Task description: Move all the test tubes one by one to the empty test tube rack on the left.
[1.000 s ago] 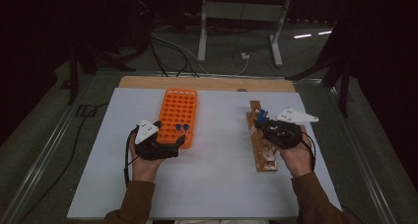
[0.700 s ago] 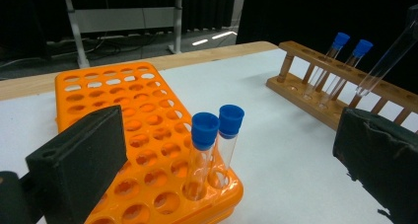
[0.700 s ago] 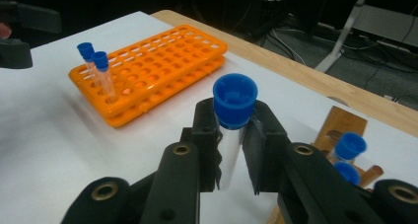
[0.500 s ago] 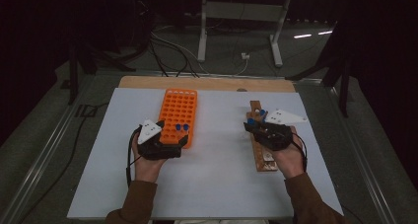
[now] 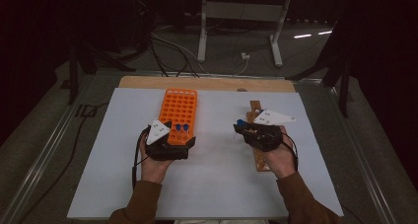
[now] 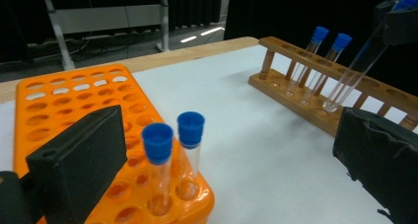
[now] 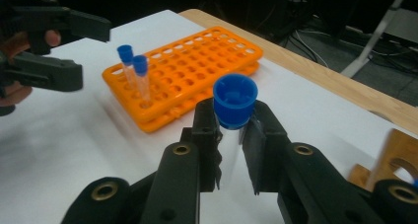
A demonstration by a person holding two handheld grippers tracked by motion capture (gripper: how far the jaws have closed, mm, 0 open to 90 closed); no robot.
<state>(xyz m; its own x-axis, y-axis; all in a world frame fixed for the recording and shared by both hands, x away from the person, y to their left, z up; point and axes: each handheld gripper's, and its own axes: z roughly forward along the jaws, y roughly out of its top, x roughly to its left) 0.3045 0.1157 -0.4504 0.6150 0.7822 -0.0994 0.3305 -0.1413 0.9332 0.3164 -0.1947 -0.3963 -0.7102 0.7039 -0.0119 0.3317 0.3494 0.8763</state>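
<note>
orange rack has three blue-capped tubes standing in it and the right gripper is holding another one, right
Not quite: the orange rack holds two blue-capped tubes, not three, as the left gripper view shows. The right gripper is indeed shut on another blue-capped tube.

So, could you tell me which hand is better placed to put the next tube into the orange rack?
The right: its gripper already clamps a blue-capped tube. The left gripper stands open at the orange rack.
</note>
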